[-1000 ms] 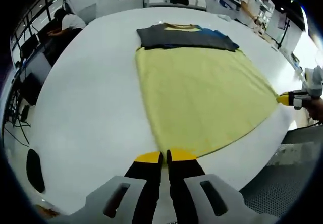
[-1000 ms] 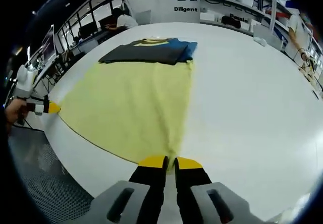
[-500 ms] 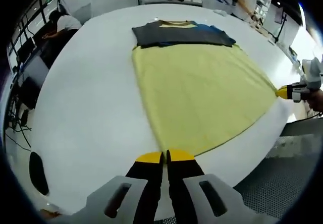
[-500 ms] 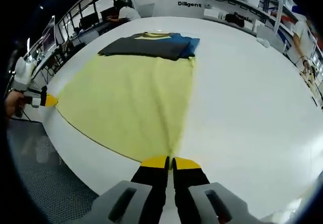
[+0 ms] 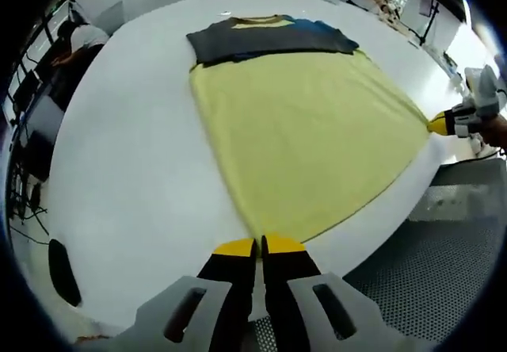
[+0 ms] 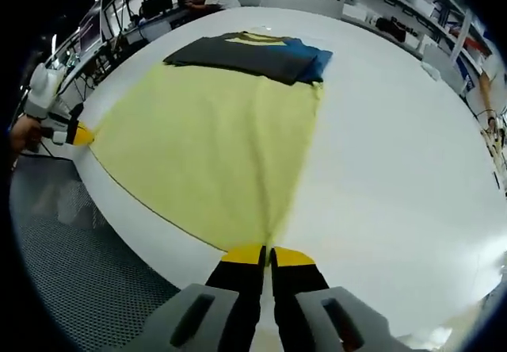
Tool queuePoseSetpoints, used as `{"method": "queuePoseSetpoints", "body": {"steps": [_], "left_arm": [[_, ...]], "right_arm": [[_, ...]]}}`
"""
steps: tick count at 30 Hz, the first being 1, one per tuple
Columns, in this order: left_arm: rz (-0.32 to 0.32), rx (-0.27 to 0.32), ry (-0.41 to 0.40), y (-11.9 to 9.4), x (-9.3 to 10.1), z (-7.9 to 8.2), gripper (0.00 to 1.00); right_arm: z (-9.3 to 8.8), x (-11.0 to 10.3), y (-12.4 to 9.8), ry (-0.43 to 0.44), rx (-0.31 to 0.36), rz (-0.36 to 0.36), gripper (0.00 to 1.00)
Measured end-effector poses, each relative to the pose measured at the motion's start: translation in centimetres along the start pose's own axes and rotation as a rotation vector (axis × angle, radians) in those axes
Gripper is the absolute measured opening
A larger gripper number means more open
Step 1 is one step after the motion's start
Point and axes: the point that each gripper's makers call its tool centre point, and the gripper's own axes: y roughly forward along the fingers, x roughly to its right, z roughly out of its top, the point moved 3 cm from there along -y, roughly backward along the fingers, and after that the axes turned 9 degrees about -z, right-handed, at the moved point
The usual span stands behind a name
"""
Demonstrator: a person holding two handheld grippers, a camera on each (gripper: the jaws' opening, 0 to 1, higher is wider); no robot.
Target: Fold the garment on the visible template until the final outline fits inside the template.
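Observation:
A yellow garment (image 5: 301,130) lies spread flat on the white table (image 5: 119,146), pulled taut at its near hem. Across its far end sits a dark grey and blue folded part (image 5: 269,36) with a yellow neckline. My left gripper (image 5: 260,245) is shut on one hem corner at the table's near edge. My right gripper (image 5: 437,124) pinches the other corner, seen at the right. In the right gripper view the right gripper (image 6: 267,253) is shut on its corner of the yellow garment (image 6: 214,138), and the left gripper (image 6: 79,135) holds the far left corner.
Grey mesh flooring (image 5: 420,265) lies below the table's near edge. A black oval object (image 5: 59,269) rests near the table's left edge. A person (image 5: 75,39) sits at desks with monitors beyond the far left. Shelves line the back wall.
Both grippers, still shut on the hem corners, have drawn back toward the table's near edge. The hem now lies at that edge and more mesh floor shows.

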Motion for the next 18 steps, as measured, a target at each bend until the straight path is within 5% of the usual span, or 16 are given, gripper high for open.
{"method": "queuePoseSetpoints", "body": {"steps": [18], "left_arm": [[-0.073, -0.034, -0.009, -0.5, 0.5, -1.6, 0.03]], "right_arm": [[-2.0, -0.8, -0.7, 0.021, -0.054, 0.058, 0.00]]}}
